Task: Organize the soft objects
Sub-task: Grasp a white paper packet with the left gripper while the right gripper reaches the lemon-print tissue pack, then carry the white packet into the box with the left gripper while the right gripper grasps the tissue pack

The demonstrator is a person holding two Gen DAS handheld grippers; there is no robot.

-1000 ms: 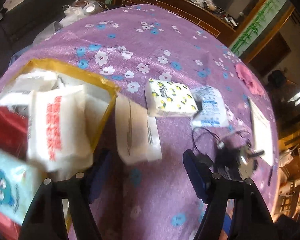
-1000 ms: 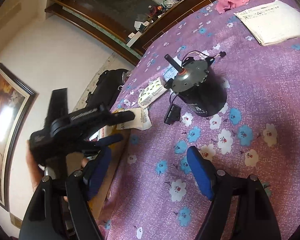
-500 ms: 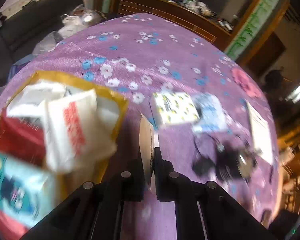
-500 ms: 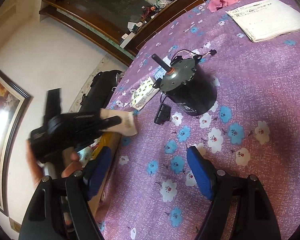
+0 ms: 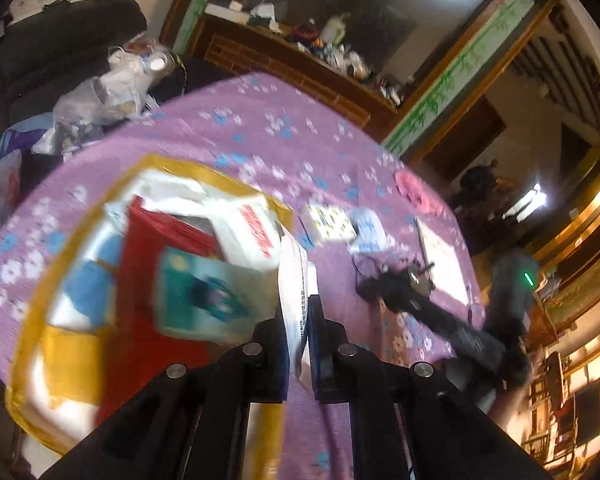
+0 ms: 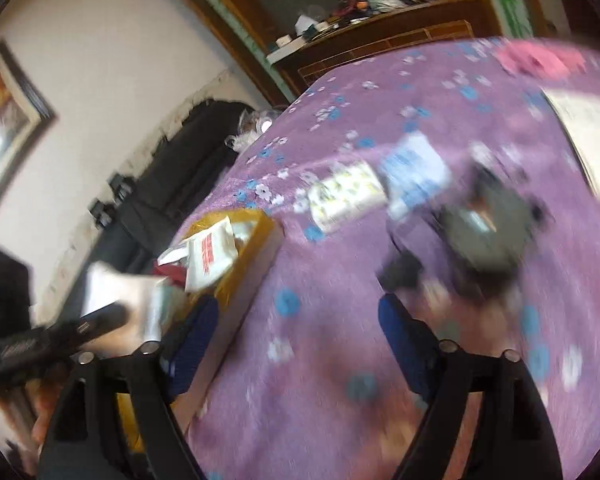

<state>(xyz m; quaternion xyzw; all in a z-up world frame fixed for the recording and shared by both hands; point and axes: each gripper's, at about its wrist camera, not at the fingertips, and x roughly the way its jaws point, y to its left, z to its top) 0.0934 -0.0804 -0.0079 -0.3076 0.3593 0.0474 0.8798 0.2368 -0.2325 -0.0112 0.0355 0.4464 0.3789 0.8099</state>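
Note:
My left gripper (image 5: pixel 298 312) is shut on a flat white packet (image 5: pixel 294 276), held up edge-on beside the yellow-rimmed box (image 5: pixel 180 164). The box holds a red pack (image 5: pixel 156 240), a teal pack (image 5: pixel 204 296) and a white pack with red lettering (image 5: pixel 248 228). A lemon-print tissue pack (image 5: pixel 332 222) and a blue-and-white pack (image 5: pixel 370 232) lie on the purple cloth beyond. My right gripper (image 6: pixel 296 328) hangs above the cloth, its jaws opening with nothing between them. The right wrist view shows the lemon-print pack (image 6: pixel 346 194), the blue-and-white pack (image 6: pixel 414 172) and the held packet (image 6: pixel 116 288) at the left.
A black electric motor (image 6: pixel 488 232) with loose wires sits right of the packs. A pink cloth (image 6: pixel 540 60) and a sheet of paper (image 6: pixel 588 128) lie at the far right. Bags and a dark suitcase (image 6: pixel 188 168) crowd the wall side. The picture is blurred.
My left gripper shut on the white packet that lay on the cloth and lifted it beside the box. My right gripper swung up and left, so the tissue packs now lie ahead of it.

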